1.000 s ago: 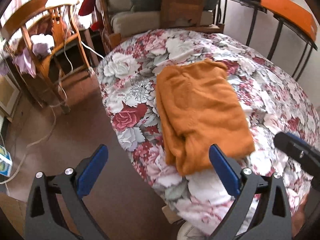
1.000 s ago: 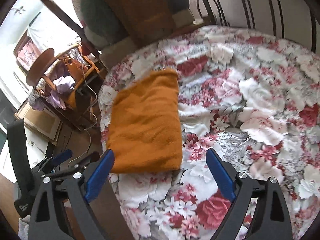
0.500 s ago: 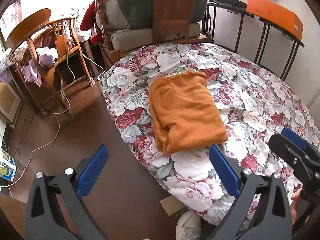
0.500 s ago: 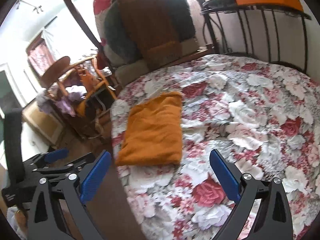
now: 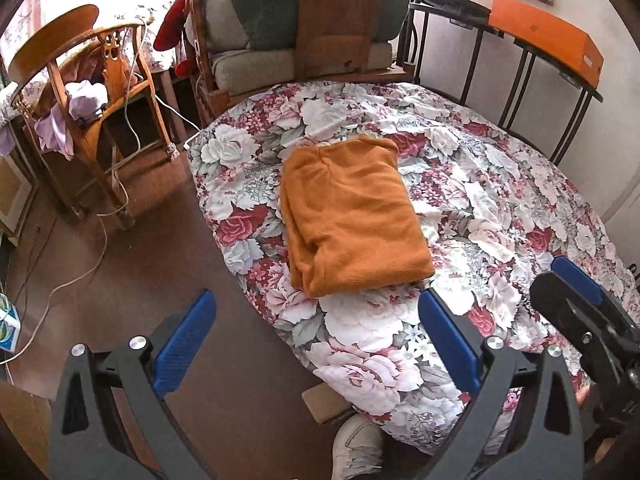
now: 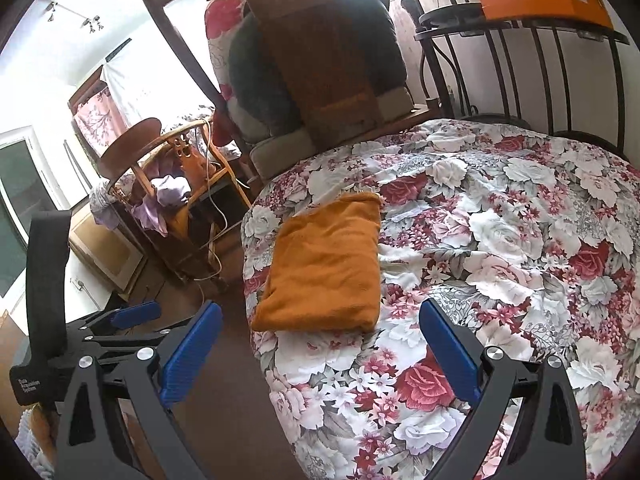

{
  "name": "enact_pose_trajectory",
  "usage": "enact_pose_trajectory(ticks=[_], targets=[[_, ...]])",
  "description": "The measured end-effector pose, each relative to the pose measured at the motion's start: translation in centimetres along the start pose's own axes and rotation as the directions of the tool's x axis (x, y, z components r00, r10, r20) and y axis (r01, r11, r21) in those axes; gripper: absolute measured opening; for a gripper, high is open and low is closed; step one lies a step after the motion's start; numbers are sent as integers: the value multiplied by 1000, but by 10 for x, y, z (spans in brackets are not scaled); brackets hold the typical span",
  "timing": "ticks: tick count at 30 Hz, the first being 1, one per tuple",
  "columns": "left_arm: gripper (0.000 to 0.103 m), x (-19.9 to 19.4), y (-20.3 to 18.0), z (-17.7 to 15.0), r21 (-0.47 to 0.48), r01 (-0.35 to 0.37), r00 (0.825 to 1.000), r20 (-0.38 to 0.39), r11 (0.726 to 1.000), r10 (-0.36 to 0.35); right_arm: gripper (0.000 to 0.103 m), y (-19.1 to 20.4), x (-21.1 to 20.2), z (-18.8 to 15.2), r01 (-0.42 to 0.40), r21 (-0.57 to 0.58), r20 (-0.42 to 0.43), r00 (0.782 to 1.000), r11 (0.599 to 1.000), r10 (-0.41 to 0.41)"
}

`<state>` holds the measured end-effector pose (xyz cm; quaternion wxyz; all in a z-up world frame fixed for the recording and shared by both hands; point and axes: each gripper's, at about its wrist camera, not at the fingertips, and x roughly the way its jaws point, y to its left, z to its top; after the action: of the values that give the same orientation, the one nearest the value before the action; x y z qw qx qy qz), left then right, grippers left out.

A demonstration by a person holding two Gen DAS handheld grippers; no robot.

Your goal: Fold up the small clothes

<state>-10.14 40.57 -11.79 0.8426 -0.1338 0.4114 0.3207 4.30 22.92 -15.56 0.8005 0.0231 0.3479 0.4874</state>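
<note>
Orange folded cloth (image 5: 352,220) on floral bedspread (image 5: 500,200)

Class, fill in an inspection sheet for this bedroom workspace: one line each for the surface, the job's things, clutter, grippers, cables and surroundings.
Surface: floral bedspread, rumpled, covering the bed.
Job's things: orange garment, folded into a neat rectangle, lying flat near the bed's left edge.
Clutter: nothing seen on the bedspread besides the garment.
Grippers: left gripper open, empty, held above the bed's edge and the floor; right gripper open, empty, above the bedspread; neither touches the garment.
Cables: white cord hanging from the wooden chair and trailing over the floor.
Surroundings: pale cloths heaped on the chair, orange box on the metal rail, cushions behind the bed, white shoe below.
</note>
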Motion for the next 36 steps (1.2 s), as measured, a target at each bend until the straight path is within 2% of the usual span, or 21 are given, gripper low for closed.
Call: enact_pose_trajectory(ticks=[4, 9, 11, 13, 16, 20, 24, 27, 30, 32, 34, 36], targets=[[98, -13, -4, 1, 17, -14, 999, 46, 1000, 13, 99, 4, -6, 4, -16, -3, 25, 1000, 1000, 16], [98, -21, -10, 1, 59, -62, 997, 42, 996, 60, 99, 23, -22, 5, 64, -82, 101, 993, 995, -56], [98, -26, -11, -2, 70, -71, 997, 40, 995, 68, 99, 30, -24, 6, 63, -94, 62, 996, 994, -58], [98, -33, -6, -2, 66, -56, 998, 38, 996, 54, 99, 31, -22, 7, -9, -27, -35, 999, 1000, 8], [98, -40, 5, 1, 40, -59, 998, 30, 997, 58, 99, 21, -28, 5, -72, 95, -68, 995, 993, 79], [98, -46, 22, 3, -11, -21, 1000, 20, 1000, 21, 99, 12, -39, -5, 15, 162, -68, 998, 987, -4], [98, -43, 31, -1, -28, 18, 1000, -4, 999, -18, 99, 17, -55, -12, 70, 164, -35, 997, 984, -65], [98, -39, 34, 0, -24, 25, 1000, -12, 999, -26, 99, 32, -55, -9, 133, 115, -2, 991, 984, -134], [98, -40, 37, 3, -38, 43, 999, -13, 998, -44, 99, 55, -47, -4, 168, 32, 23, 985, 985, -169], [98, -41, 40, 3, -38, 46, 999, -16, 998, -47, 99, 62, -41, -3, 166, 28, 25, 986, 986, -167], [98, -41, 41, 3, -33, 43, 999, -19, 999, -43, 99, 65, -31, -4, 121, 69, 5, 993, 990, -122], [98, -42, 43, 2, -33, 33, 999, -21, 999, -34, 99, 67, -20, -4, 133, 92, -26, 991, 987, -131]])
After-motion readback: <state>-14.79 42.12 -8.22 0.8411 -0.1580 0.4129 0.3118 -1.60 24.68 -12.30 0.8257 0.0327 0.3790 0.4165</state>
